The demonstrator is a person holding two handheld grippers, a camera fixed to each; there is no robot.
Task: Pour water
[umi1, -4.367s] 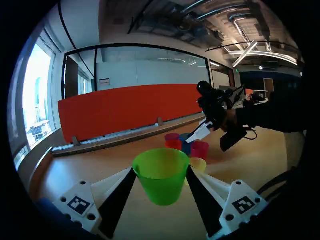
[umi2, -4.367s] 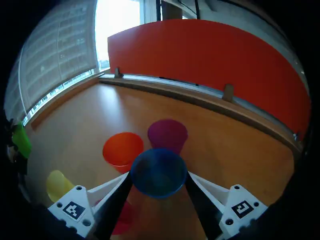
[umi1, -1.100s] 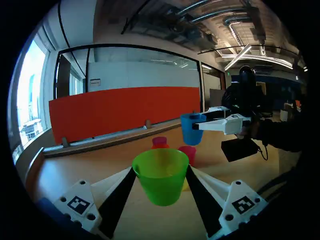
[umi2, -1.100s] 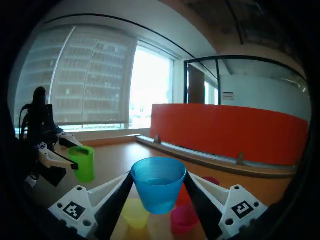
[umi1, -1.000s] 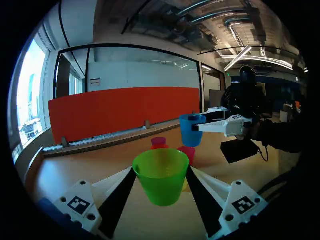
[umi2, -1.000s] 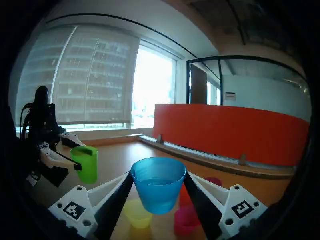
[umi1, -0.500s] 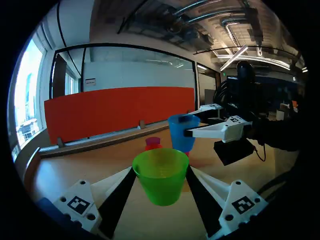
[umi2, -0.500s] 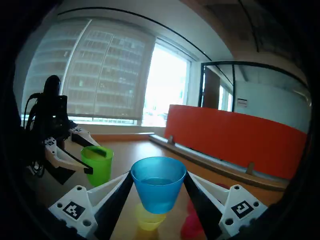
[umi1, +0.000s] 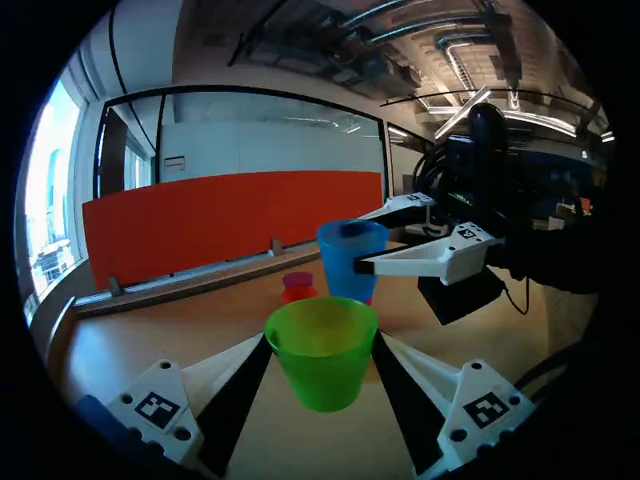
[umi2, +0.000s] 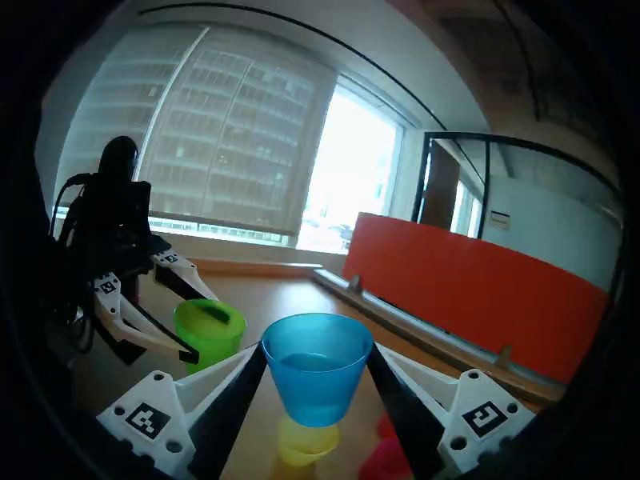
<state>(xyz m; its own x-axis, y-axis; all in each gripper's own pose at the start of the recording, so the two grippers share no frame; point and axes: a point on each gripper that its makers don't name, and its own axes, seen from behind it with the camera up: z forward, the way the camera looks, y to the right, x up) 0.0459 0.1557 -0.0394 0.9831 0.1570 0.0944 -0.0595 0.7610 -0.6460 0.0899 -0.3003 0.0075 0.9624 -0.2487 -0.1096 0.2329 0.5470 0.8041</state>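
While both are upright | left gripper [umi1: 321,340] jaws clamped on green cup [umi1: 322,364] | right gripper [umi2: 318,352] jaws clamped on blue cup [umi2: 317,392], water [umi2: 316,362] inside

Orange partition [umi1: 232,212], bright blinded windows [umi2: 232,152]

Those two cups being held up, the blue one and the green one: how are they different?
The blue cup has water in it; the green cup looks empty. The blue cup is clamped in the right gripper, the green cup in the left gripper. Both are upright, plain tapered plastic cups of similar shape, held above the wooden table.
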